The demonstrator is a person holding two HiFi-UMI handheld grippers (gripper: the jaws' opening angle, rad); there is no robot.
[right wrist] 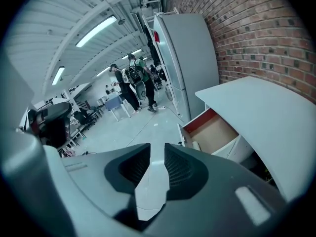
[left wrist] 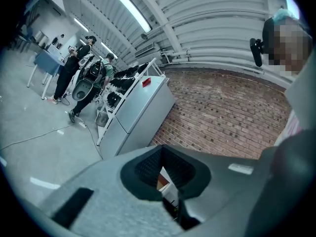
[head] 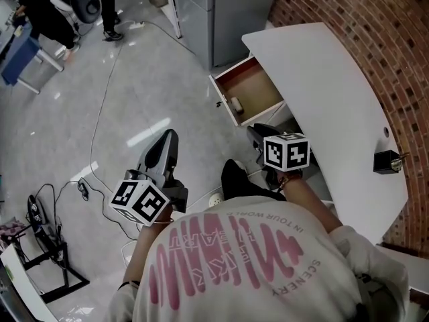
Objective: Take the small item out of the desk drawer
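The desk drawer [head: 249, 91] stands pulled out from under the white desk top [head: 322, 79]; its inside is brown with a red back wall. A small pale item [head: 236, 104] lies near its front left corner, also seen as the pale item [right wrist: 196, 145] in the right gripper view. My right gripper [head: 256, 133] hovers just short of the drawer's front, above it and pointing down toward it; its jaws [right wrist: 157, 148] stand open with only floor between them. My left gripper [head: 168, 138] hangs over the floor left of the drawer, its fingertips [left wrist: 161, 150] together, holding nothing.
A tall grey cabinet [head: 228, 12] stands behind the drawer, a brick wall [head: 375, 25] along the desk's right. A black box [head: 387, 161] sits on the desk edge. Cables [head: 100, 113] and a black stand [head: 47, 247] lie on the floor. People [head: 40, 12] stand far off.
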